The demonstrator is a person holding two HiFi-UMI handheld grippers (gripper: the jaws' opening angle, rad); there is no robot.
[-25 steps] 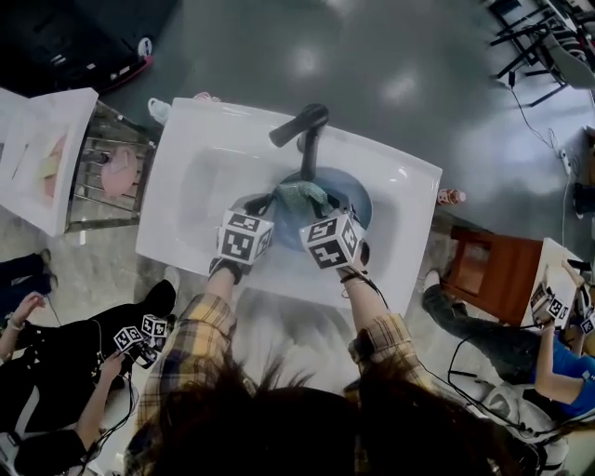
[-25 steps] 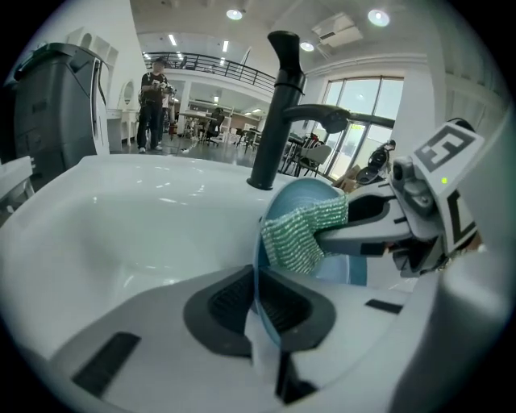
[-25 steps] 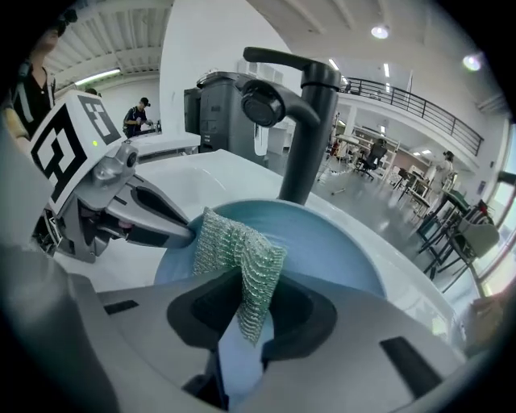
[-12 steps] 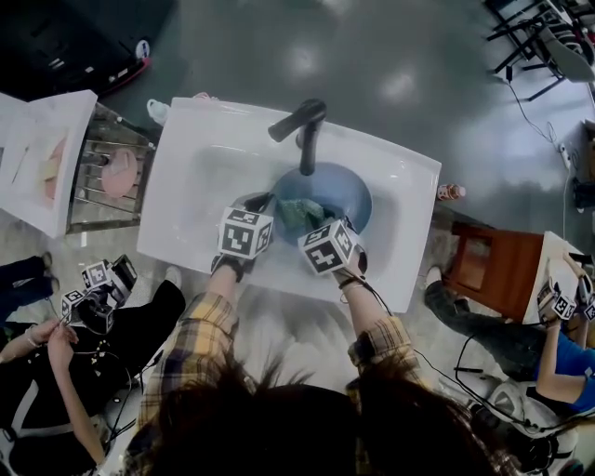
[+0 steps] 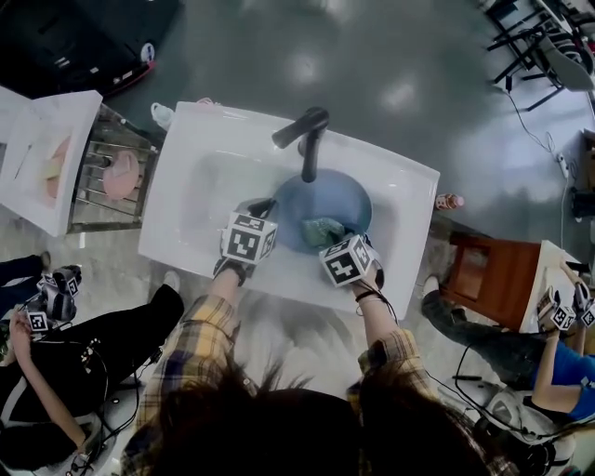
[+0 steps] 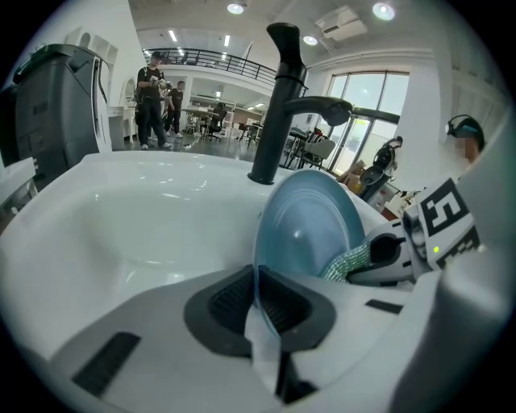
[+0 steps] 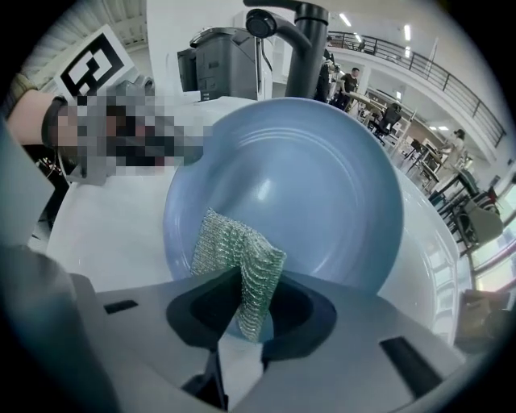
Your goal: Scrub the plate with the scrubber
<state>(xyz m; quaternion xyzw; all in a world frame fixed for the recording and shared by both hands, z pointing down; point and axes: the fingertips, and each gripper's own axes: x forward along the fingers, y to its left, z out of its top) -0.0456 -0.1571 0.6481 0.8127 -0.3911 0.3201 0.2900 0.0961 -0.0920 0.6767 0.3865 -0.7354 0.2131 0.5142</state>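
Floor (image 5: 390, 65) is glossy dark grey and basically a mirror for the ceiling lights. There's a brown wooden stool or chair (image 5: 490, 268) off to the right, a metal wire rack (image 5: 104, 197) on the left, and black-framed chairs (image 5: 530, 33) in the far corner. It's a big open hall with tall windows (image 6: 364, 109) letting in daylight, round ceiling spots (image 6: 235, 8) and a mezzanine with a dark railing (image 6: 205, 56).
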